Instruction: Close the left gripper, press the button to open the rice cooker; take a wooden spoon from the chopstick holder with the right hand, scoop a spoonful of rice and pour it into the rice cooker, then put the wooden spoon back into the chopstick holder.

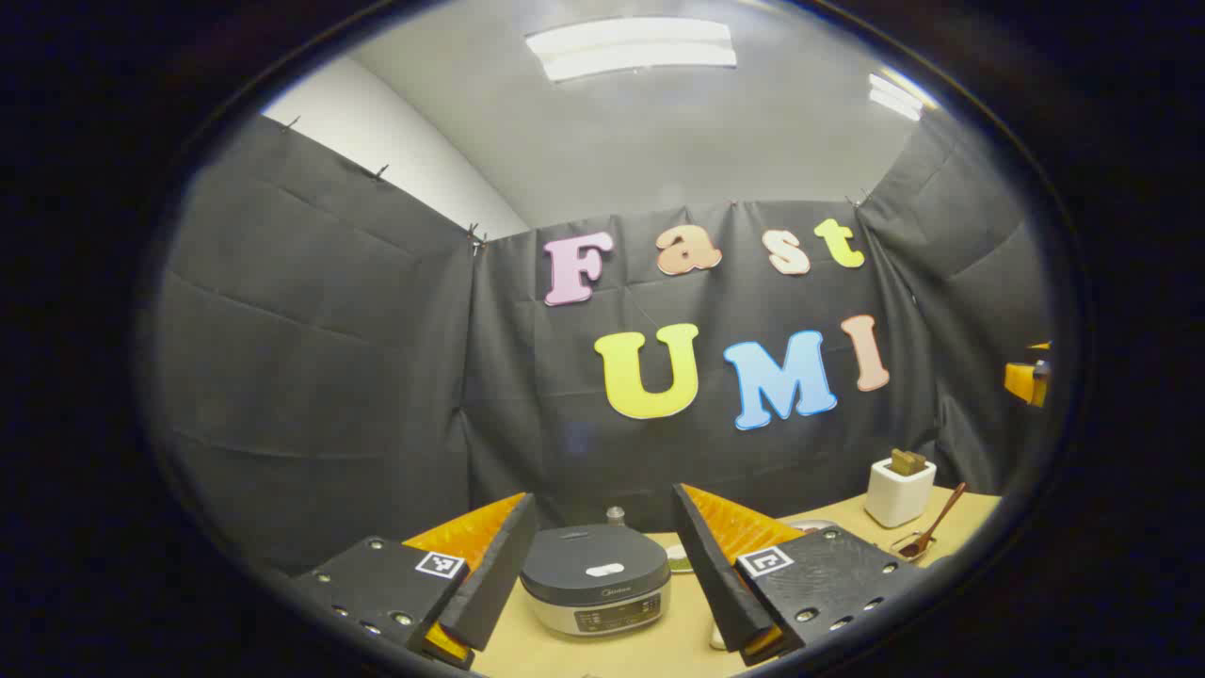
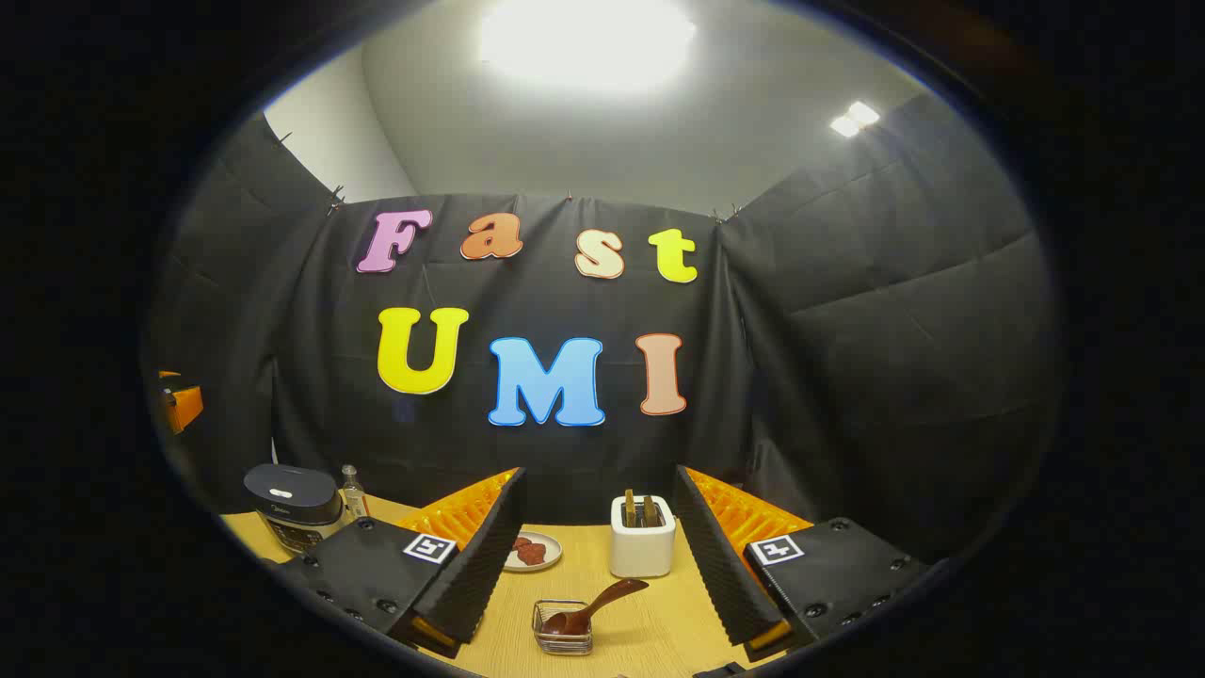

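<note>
Nothing of the task looks done: the rice cooker [image 1: 595, 576] sits on the worktop [image 2: 650, 621] with its lid down, framed between the released fingers of the left gripper [image 1: 597, 574]. The right gripper [image 2: 599, 556] is likewise spread wide and empty, facing the white chopstick holder [image 2: 643, 549] at the far side. A wooden spoon [image 2: 593, 607] rests in a small wire basket [image 2: 563, 628] nearer, so pressing, scooping, pouring and returning all remain.

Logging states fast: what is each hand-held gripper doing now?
Left hand-held gripper: open, holding nothing.
Right hand-held gripper: open, holding nothing.
</note>
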A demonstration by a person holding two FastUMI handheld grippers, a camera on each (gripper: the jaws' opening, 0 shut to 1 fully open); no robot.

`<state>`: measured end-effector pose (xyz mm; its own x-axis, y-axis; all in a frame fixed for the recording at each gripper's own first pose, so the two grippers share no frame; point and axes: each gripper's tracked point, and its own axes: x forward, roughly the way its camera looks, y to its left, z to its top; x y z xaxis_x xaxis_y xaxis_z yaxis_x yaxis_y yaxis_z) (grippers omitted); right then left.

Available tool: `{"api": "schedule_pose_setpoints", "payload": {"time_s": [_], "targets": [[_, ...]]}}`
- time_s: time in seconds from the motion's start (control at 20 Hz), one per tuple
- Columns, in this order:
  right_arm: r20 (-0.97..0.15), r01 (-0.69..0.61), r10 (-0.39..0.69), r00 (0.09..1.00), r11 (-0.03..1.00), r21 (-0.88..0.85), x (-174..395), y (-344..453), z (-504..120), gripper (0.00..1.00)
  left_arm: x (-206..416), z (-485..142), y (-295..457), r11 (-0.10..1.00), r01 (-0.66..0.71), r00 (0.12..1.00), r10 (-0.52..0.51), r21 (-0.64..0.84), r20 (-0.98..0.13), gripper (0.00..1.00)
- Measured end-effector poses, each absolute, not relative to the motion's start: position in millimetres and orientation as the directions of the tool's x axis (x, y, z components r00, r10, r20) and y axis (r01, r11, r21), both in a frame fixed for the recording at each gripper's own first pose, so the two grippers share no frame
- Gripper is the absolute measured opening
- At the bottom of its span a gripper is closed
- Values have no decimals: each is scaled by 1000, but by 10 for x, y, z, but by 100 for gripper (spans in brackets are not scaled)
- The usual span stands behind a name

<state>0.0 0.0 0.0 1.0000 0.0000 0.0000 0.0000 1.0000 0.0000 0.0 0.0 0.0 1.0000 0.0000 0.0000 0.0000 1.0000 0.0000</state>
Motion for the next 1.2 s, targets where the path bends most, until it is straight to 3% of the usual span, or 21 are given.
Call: {"api": "schedule_pose_setpoints", "payload": {"time_s": [1.2], "targets": [[-4, 0, 0, 1000, 1000, -27, -56, -62, -19, 97, -23, 21, -156, 999, 38, 999, -38, -1, 4, 89]]}}
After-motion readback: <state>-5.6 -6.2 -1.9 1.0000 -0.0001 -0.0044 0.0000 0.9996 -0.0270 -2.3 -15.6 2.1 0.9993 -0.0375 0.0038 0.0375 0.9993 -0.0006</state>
